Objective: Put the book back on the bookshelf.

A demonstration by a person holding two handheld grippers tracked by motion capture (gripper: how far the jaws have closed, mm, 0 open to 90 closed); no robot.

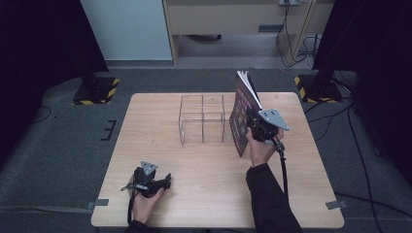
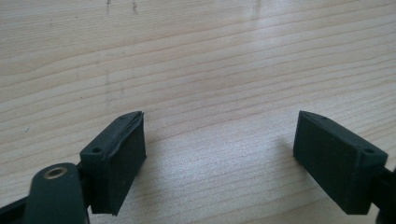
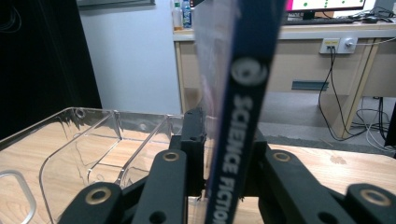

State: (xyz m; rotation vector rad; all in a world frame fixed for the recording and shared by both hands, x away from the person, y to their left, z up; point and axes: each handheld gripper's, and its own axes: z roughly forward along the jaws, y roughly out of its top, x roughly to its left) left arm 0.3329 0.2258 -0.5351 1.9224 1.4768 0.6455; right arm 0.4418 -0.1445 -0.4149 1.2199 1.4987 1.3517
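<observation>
High view puts the left gripper (image 1: pixel 163 182) low on the table (image 1: pixel 204 194), jaws spread wide around bare wood, its body partly hidden by the hand. To its right, the right gripper (image 1: pixel 248 122) clamps a book (image 1: pixel 241 114) standing upright just beside the clear organizer (image 1: pixel 204 119). Its dark blue spine reads "SCIENCE FICTION"; the cover art is too small to make out, and the top is cut off up close.

Book (image 3: pixel 238 116) spine blurred, top and bottom cut off
</observation>
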